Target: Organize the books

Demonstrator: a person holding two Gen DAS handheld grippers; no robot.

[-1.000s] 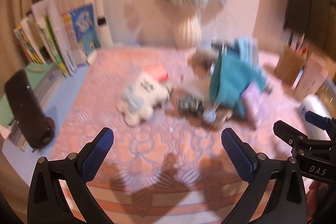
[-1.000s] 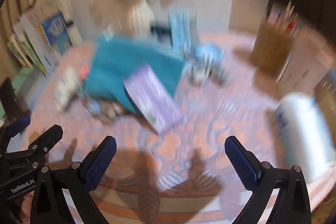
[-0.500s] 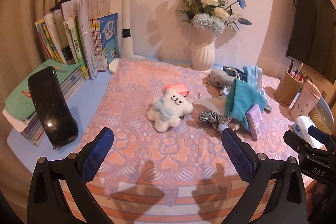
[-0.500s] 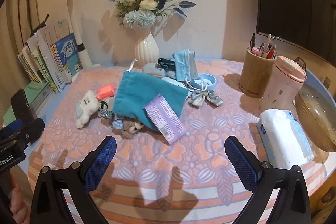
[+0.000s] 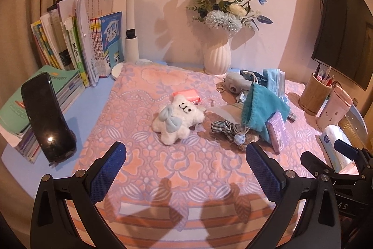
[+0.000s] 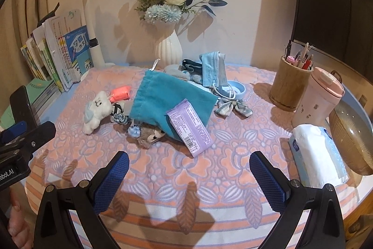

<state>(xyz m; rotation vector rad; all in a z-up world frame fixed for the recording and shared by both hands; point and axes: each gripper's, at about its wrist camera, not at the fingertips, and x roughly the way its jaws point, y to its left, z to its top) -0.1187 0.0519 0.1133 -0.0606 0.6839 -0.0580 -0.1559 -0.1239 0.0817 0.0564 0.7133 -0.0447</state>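
Both grippers, left (image 5: 185, 163) and right (image 6: 188, 173), are hovering wide open, books (image 5: 77, 48) sitting far left, phone (image 5: 45, 118) risking toppling.

You are at what looks like a home study desk: upright books (image 5: 93, 48) and a desk lamp (image 5: 131, 15) at upper left, a flower vase (image 5: 217, 57) against the wall, a pen holder (image 6: 288, 83) at right, a plush toy (image 5: 178, 118) on the floral cloth (image 5: 186, 167).
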